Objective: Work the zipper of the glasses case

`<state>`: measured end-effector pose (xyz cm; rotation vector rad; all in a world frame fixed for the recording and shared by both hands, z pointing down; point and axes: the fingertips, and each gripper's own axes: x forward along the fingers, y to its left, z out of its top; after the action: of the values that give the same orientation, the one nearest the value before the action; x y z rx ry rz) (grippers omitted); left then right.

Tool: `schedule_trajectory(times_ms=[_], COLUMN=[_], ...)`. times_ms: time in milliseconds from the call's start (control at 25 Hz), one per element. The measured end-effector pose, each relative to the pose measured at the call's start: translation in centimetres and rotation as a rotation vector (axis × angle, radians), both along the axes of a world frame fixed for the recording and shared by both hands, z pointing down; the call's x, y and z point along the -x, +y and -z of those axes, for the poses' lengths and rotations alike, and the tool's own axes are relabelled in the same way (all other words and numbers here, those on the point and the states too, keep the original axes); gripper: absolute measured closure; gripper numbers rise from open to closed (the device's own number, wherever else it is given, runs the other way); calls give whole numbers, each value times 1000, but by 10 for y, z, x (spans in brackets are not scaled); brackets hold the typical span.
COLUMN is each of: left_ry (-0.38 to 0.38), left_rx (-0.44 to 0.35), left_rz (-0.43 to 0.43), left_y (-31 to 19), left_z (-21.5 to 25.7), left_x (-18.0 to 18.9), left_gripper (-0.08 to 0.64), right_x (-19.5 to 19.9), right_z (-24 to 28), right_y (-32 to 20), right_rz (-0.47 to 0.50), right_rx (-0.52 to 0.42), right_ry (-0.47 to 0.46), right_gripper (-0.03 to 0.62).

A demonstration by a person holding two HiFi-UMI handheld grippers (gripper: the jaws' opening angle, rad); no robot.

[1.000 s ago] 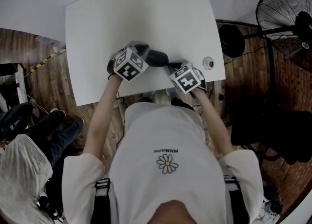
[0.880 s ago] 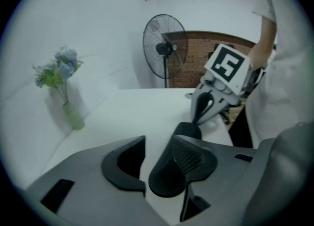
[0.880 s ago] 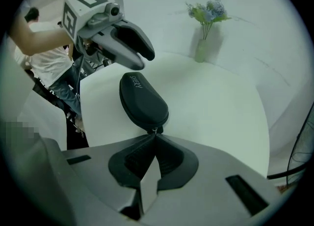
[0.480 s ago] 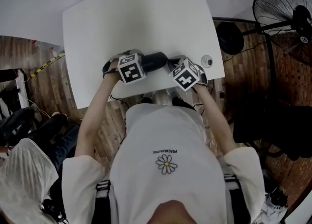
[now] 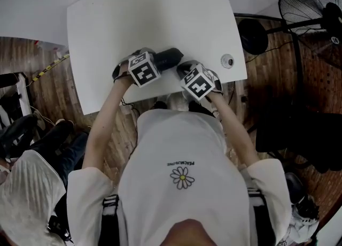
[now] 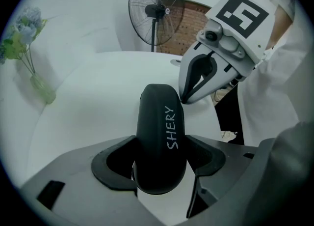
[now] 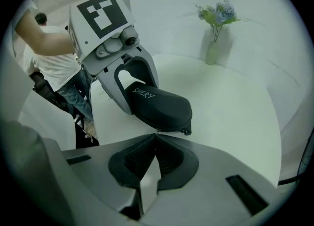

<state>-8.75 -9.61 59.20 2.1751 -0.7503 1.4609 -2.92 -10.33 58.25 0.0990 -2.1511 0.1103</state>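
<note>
- Glasses case (image 5: 170, 56): black, closed, lying flat near the tabletop (image 5: 160, 15) edge closest to the person, about midway between that edge's two corners. Its lettered top faces up.
- Left gripper (image 6: 161, 144): pitched steeply down over the end of the case on the person's left. Its jaws have just been opening and now stand wide, one on each flank with that end between them. Judged purpose: to bracket the case and keep it from sliding or turning while the zipper is pulled. This reads as a straddle, not a clamp.
- Right gripper (image 7: 156, 134): jaws closed together, with their tips meeting at the lower seam of the case on the long side towards the person. That is where the zipper track runs, so the placement suits taking the pull. A small glint sits at the tips and may be the pull tab, but it is too small to say whether it is pinched.
- Division of labour, as judged: one tool anchors and the other draws. The zipper appears not yet run.
- Hidden or unclear: in the head view each gripper's own body covers its jaws and most of the case. The zipper teeth cannot be made out in any view, and the underside of the case is unseen.
- Bystanding items: a vase of flowers (image 7: 214, 48) at the far edge, a small round object (image 5: 227, 61) near the right-hand edge, and a fan (image 6: 156, 11) beyond the table. All are well apart from the work.
</note>
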Motion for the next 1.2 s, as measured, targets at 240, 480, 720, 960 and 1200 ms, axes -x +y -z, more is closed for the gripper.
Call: schedule_trajectory(times_ms=[240,480,720,960,1200], left_ry=[18,173,161,149,145], left_rx=[-17,-159,-151,-70,-67], left_rz=[84,122,123,156,164], left_y=[-4,-11,1,4,3], left_z=[0,45,53,37,34], left_x=[2,-13,-8,-8,-9], left_gripper=[239,238,288,400,402], right_x=[8,-2,-13,-17,-11], right_z=[1,-2,-3,-6,-8], right_y=[-4,-25,-41,-45,-18], right_rz=[8,17,73,102,37], right_rx=[-37,-117,-201,-203,-49], right_ry=[-1,36,62,71,-4], right_gripper=[584,584,584,584,584])
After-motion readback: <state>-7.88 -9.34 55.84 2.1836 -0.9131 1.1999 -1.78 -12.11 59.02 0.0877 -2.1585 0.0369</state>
